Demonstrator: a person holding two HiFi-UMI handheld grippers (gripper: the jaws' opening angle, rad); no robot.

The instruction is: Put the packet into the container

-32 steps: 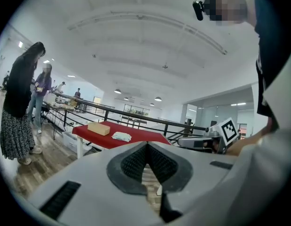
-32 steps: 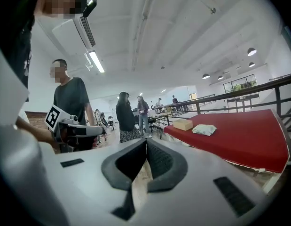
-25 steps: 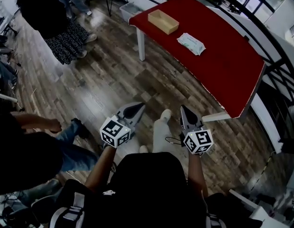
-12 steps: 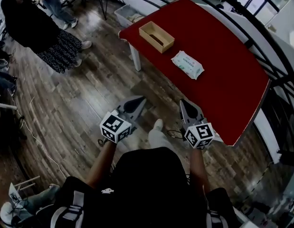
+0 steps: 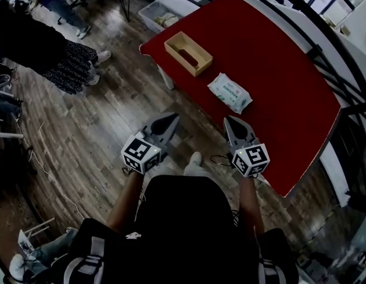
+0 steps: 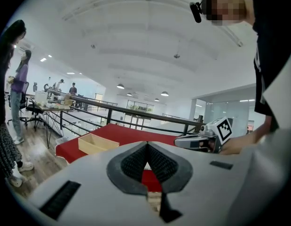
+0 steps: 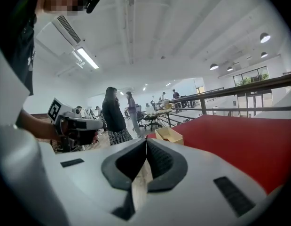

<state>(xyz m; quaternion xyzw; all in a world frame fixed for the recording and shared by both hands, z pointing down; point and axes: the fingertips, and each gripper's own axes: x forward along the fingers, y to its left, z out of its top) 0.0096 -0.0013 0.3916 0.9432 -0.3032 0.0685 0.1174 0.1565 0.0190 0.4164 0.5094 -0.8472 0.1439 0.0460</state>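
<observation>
A white packet lies flat on the red table. Beyond it, near the table's far corner, stands an open wooden box, the container. My left gripper is shut and empty, held over the wooden floor short of the table's near edge. The right gripper is also shut with nothing in it, its tip at the table's near edge and short of the packet. Each gripper view shows its jaws meeting at the tips, and the other gripper beside it.
A person in a dark patterned skirt stands on the floor to the left of the table. A grey bin sits on the floor past the table's far corner. A black railing runs along the table's far side.
The table, packet and container have come closer and lower in the head view. Both grippers have travelled forward with me to the table's near edge, still shut.
</observation>
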